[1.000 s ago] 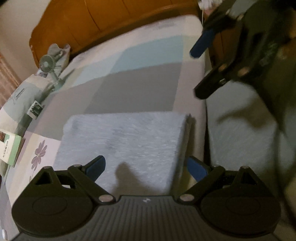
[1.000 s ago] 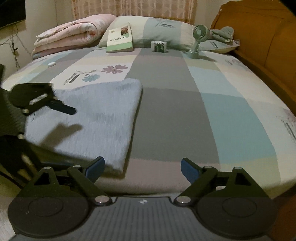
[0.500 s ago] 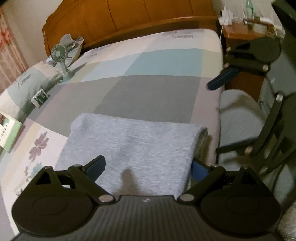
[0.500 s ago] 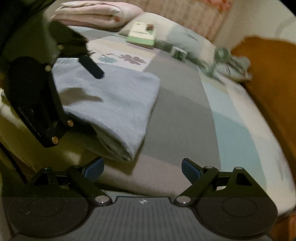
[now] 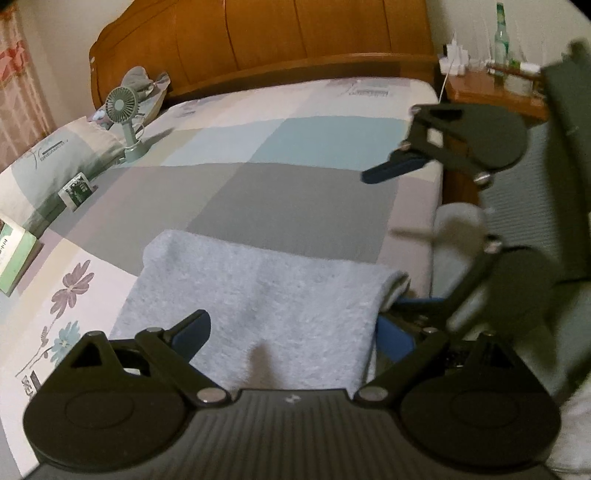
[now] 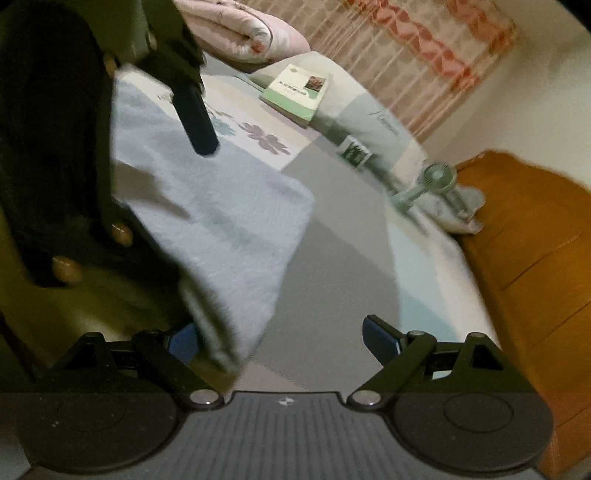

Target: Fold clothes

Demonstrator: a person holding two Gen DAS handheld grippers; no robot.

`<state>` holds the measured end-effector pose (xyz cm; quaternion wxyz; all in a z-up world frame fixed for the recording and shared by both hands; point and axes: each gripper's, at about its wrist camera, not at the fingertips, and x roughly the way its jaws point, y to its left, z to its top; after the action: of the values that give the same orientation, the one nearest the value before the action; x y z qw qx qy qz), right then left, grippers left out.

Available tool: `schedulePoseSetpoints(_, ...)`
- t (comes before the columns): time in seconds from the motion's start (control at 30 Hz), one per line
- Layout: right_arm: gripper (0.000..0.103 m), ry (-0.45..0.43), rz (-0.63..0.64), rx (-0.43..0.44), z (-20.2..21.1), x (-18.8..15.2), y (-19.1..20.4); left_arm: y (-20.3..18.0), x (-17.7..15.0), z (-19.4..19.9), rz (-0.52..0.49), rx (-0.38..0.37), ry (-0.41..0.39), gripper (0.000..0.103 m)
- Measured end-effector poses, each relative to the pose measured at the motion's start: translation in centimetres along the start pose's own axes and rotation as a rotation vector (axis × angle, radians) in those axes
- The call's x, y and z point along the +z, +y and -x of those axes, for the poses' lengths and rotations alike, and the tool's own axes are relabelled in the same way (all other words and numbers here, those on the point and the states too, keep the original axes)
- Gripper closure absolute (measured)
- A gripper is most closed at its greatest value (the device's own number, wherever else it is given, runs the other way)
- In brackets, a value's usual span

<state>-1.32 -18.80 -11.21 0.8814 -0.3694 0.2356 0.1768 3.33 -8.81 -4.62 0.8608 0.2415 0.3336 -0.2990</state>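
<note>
A: Folded garment [image 5: 266, 295], pale blue and fleecy; it lies flat at the near edge of the bed [image 5: 295, 199], on the patchwork sheet, with its folded edge toward the headboard [image 5: 295, 40].

B: And the left hand-held gripper [image 5: 295, 332]?

A: Its jaws stand wide apart, one finger over the cloth and the other just off the garment's right edge; nothing is between them.

B: The right hand-held gripper [image 6: 284, 338]?

A: Also spread wide; in its own view the left finger sits beside the garment's near corner, the right finger over bare grey sheet; whether the left pad touches the cloth I cannot tell, because that view is blurred.

B: Do the two tools meet?

A: They are near each other at the garment's right edge; from the left wrist the right tool fills the right side of the view, one finger raised above the sheet.

B: What else is on the bed?

A: A small green fan [image 5: 123, 122] near the pillow [image 5: 55, 162]; a green book [image 6: 297, 94] on the pillow; a rolled pink quilt [image 6: 240, 33] behind it; a nightstand [image 5: 495, 88] with a bottle [image 5: 500, 26] beside the headboard.
</note>
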Motion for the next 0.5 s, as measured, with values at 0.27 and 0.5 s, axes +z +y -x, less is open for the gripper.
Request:
schedulePoseSetpoints(0.27, 0.007, 0.07, -0.073, 0.066, 0.5, -2.8, -2.6, 2.8, -2.6, 0.9, 0.139, 0.044, 0.029, 0.007)
schedulePoseSetpoints(0.5, 0.007, 0.068, -0.233, 0.11, 2.5, -2.3, -6.3, 3.6, -5.2, 1.7, 0.219, 0.076, 0.075, 0.007)
